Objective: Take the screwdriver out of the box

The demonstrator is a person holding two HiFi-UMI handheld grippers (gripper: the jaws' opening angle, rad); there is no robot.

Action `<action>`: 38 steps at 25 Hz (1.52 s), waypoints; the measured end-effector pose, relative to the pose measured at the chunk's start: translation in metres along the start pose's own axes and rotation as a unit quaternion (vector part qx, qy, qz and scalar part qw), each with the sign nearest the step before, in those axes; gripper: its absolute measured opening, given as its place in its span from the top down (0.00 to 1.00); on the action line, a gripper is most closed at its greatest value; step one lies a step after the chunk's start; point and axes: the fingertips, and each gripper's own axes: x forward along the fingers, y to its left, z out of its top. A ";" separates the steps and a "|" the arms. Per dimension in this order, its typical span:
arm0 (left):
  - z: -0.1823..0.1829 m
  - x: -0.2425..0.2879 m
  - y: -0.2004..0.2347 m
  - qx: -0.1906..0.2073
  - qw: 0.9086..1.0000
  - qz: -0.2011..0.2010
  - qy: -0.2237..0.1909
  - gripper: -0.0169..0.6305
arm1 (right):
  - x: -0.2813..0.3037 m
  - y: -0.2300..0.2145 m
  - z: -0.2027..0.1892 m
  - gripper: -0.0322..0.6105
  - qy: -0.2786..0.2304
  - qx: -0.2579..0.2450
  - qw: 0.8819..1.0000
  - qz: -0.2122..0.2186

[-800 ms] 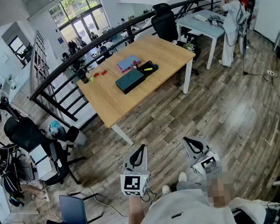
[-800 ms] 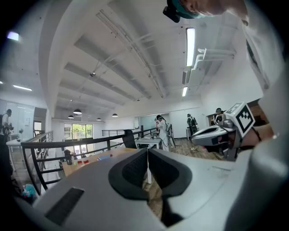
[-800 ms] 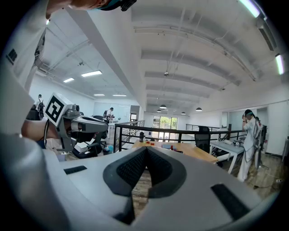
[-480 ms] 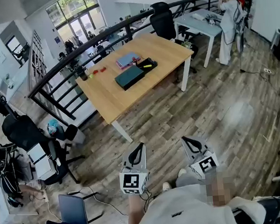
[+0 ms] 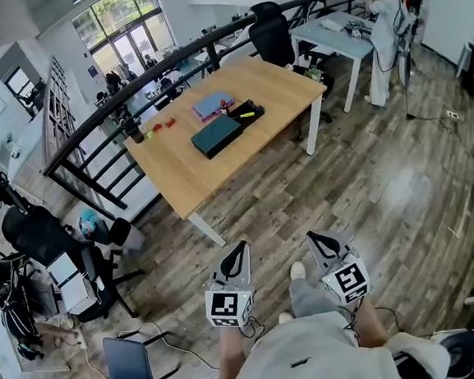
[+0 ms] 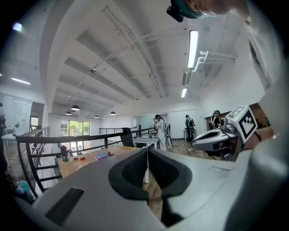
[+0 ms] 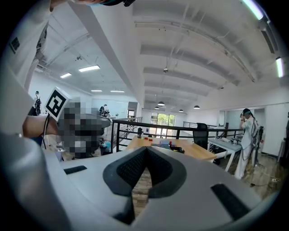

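Left gripper (image 5: 241, 248) and right gripper (image 5: 312, 236) are closed, empty; better walk to table (image 5: 184, 171) at 12 o'clock, opening jaws before box (image 5: 238, 121)

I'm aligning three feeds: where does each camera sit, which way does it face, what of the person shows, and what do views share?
Head view: on the head, facing forward and steeply down at the wooden table; left gripper, right gripper and torso show.
Left gripper view: on the left gripper, looking along its shut jaws toward the table; right gripper at right.
Right gripper view: on the right gripper, along its shut jaws toward the table; forearm at left.
Shared: all show the table.
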 end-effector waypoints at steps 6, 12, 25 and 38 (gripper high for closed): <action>-0.004 0.058 0.025 -0.001 1.000 0.008 0.004 0.95 | 0.049 -0.046 -0.005 0.96 -0.001 0.006 1.000 0.003; 0.009 0.126 0.051 0.005 1.000 0.018 0.006 0.95 | 0.101 -0.098 0.009 0.96 -0.002 0.007 1.000 0.024; 0.019 0.225 0.086 0.010 0.999 0.048 0.016 0.95 | 0.184 -0.178 0.013 0.96 -0.009 0.003 0.998 0.062; 0.015 0.298 0.125 0.014 0.999 0.047 0.006 0.95 | 0.251 -0.225 0.003 0.96 -0.001 -0.005 0.998 0.063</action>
